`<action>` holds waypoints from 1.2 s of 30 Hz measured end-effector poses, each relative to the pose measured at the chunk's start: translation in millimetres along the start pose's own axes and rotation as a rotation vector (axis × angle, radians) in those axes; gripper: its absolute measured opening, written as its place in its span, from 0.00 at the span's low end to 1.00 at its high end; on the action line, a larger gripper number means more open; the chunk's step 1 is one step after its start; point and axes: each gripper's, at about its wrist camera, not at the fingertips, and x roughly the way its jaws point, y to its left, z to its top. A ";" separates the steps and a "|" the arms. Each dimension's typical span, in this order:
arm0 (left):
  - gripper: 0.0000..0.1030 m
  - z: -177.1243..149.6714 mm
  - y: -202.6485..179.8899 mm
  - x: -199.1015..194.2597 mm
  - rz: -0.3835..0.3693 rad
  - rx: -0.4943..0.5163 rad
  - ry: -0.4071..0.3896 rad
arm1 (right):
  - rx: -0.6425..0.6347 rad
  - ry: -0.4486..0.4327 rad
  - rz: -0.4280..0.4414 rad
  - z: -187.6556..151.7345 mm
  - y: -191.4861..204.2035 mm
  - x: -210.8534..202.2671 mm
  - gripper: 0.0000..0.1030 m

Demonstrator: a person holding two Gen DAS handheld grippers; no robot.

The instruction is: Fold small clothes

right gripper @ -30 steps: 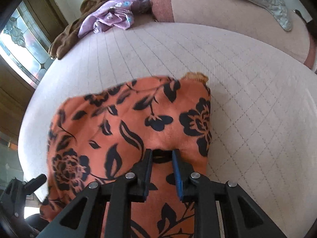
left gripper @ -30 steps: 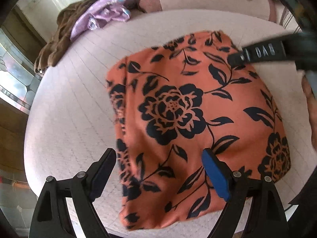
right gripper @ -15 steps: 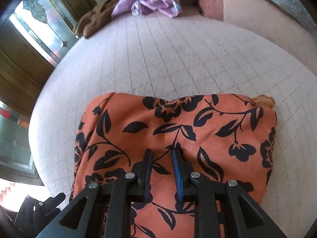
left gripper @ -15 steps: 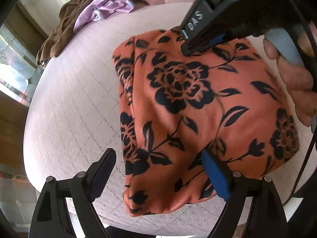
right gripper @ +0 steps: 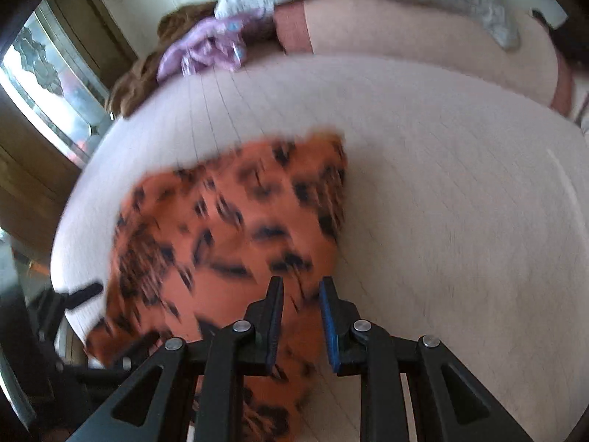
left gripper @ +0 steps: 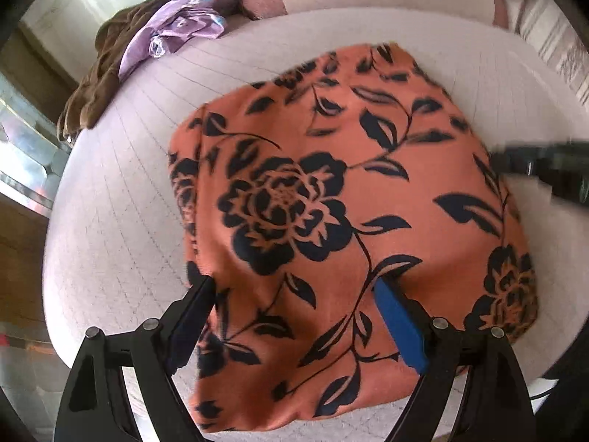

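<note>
Right wrist: orange floral garment [right gripper: 228, 243] motion-blurred | left: near edge [left gripper: 294, 416] cropped

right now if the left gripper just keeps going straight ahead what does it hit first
Most likely the orange flowered cloth. The left gripper is open, its fingers straddle the cloth's near part, and the cloth fills the line ahead. How high the fingers sit above it is unclear.

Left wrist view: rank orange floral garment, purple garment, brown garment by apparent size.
1. orange floral garment, by far the largest, though it lies nearest the camera.
2-3. brown garment and purple garment: similar, far off, overlapping; not ranked.
</note>
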 end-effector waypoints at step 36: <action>0.86 -3.4 33.0 -27.6 0.016 -0.050 -0.124 | 0.017 -0.048 0.023 -84.7 -2.5 -49.6 0.24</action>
